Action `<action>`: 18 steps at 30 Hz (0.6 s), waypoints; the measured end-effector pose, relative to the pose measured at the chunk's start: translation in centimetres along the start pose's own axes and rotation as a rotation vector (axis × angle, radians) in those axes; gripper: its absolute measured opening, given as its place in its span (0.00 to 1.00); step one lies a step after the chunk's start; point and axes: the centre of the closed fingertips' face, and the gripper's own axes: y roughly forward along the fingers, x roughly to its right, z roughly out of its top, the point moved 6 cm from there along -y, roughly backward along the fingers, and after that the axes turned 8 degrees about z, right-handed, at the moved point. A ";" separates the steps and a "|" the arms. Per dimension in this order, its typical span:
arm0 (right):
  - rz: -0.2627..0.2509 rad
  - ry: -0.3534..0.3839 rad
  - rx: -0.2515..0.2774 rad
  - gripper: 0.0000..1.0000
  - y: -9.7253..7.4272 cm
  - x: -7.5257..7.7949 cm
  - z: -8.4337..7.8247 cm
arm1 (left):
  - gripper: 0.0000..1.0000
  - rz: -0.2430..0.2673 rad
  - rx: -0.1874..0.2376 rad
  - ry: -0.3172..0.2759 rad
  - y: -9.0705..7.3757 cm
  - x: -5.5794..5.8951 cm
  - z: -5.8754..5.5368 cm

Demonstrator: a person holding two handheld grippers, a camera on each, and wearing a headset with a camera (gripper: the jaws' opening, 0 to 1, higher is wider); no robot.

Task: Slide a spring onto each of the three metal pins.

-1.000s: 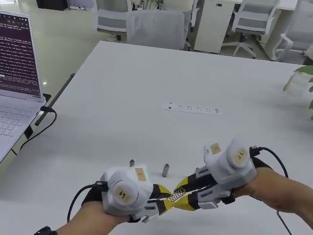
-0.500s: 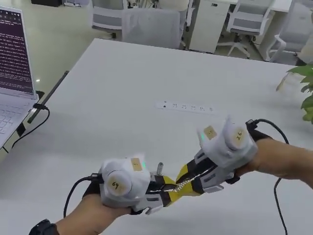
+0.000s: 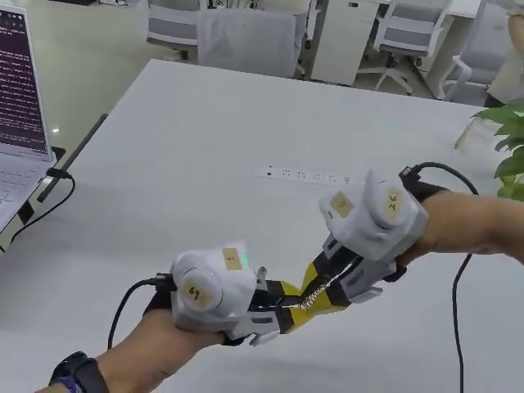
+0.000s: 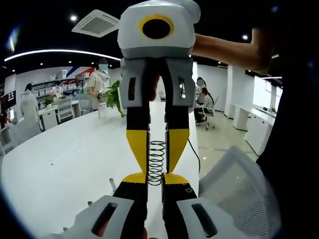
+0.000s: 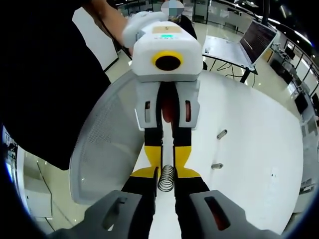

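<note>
The left gripper [image 3: 283, 306] sits low and just left of the spring [image 3: 309, 300]. The left hand [image 3: 155, 344] grips it, with that forearm trailing away from the spring to the lower left. Its jaws are pinched almost together on a thin pin [image 5: 168, 160] aimed into the spring. The right gripper [image 3: 318, 293] reaches the spring from above and to the right, tilted downward, yellow-tipped jaws clamped on the coils. The right forearm [image 3: 467, 221] stretches away from the spring to the right. Both sets of jaw tips meet nose to nose at the spring.

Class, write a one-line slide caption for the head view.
Yellow-tipped left tool and right tool meet tip to tip above a white table, pinching one small coiled metal spring between them.
</note>
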 end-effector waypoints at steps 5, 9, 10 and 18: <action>0.001 -0.019 -0.023 0.11 -0.4 0.0 0.0 | 0.02 -0.006 0.012 0.003 -0.1 -0.1 0.5; -0.002 -0.026 -0.029 0.10 -0.7 0.1 0.0 | 0.02 -0.009 0.017 0.006 -0.1 -0.1 0.7; -0.003 -0.031 -0.031 0.09 -0.7 0.1 0.0 | 0.02 -0.011 0.018 0.006 -0.1 -0.2 0.8; -0.007 -0.037 -0.042 0.09 -0.7 0.1 0.0 | 0.02 -0.013 0.018 0.007 0.1 -0.2 0.7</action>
